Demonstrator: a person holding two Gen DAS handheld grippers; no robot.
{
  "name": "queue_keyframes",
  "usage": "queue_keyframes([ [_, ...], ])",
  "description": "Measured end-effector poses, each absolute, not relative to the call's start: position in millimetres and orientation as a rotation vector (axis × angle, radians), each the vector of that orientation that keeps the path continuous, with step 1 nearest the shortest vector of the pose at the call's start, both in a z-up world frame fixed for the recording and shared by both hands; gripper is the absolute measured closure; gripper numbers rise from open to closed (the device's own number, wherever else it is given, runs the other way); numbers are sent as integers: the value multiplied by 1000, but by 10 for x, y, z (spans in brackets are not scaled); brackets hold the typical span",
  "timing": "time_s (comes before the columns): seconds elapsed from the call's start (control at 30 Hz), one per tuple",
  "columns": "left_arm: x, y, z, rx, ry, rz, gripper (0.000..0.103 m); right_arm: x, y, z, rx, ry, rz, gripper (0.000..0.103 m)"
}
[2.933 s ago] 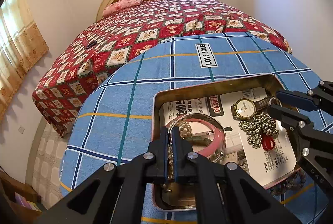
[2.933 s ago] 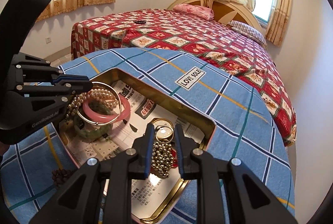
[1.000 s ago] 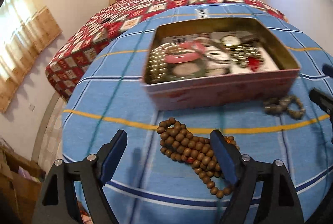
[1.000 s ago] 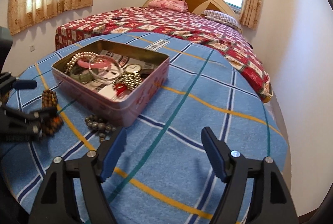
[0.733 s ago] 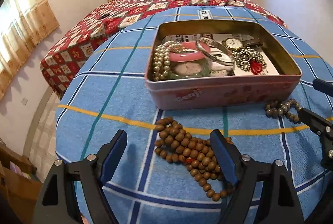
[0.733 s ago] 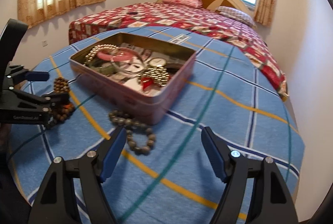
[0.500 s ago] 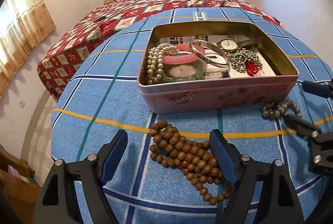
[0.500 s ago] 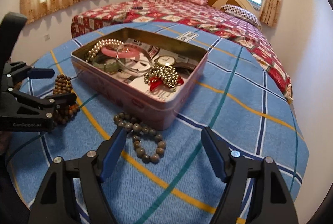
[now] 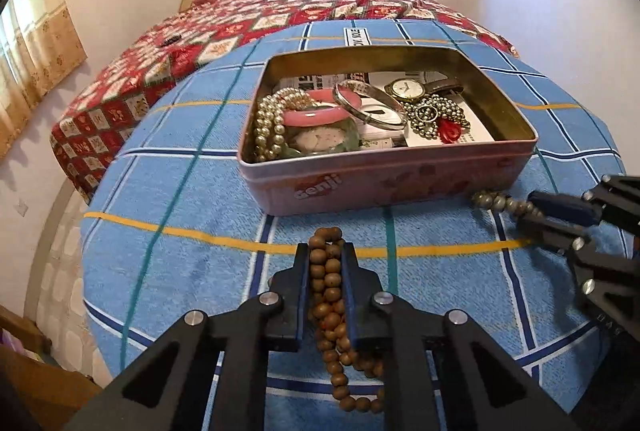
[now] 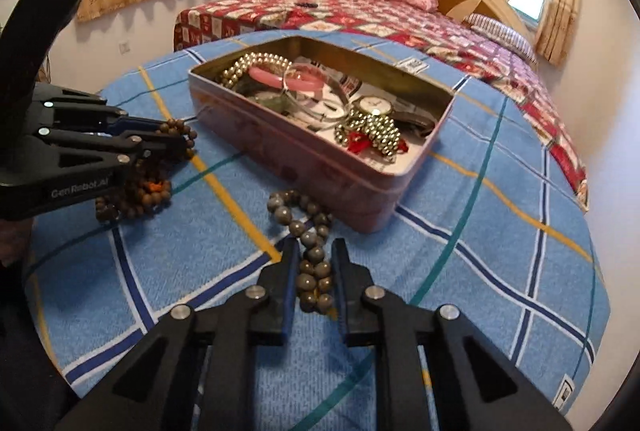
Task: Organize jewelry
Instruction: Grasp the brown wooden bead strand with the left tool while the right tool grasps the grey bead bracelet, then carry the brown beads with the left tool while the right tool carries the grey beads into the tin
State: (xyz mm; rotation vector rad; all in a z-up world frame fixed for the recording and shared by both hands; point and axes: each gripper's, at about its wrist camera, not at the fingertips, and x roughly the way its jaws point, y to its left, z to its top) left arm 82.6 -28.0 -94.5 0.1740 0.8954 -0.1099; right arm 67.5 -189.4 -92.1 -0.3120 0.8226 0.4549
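Brown beads (image 9: 326, 283), grey beads (image 10: 310, 255) before tin (image 9: 360, 187)

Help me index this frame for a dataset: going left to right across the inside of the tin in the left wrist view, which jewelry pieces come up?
Pearl strand → pink bangle → silver bangle → wristwatch. The silver bead cluster with its red charm sits below the watch, so its place is unclear.

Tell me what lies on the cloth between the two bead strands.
Only bare blue checked cloth separates the brown wooden beads from the grey bead bracelet, seen from the right wrist.
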Motion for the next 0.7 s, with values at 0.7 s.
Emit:
queue_keyframes([
  [0.7, 736, -70, -563, 180, 806, -52, 89, 637, -2039, -501, -264, 711, 419, 93],
])
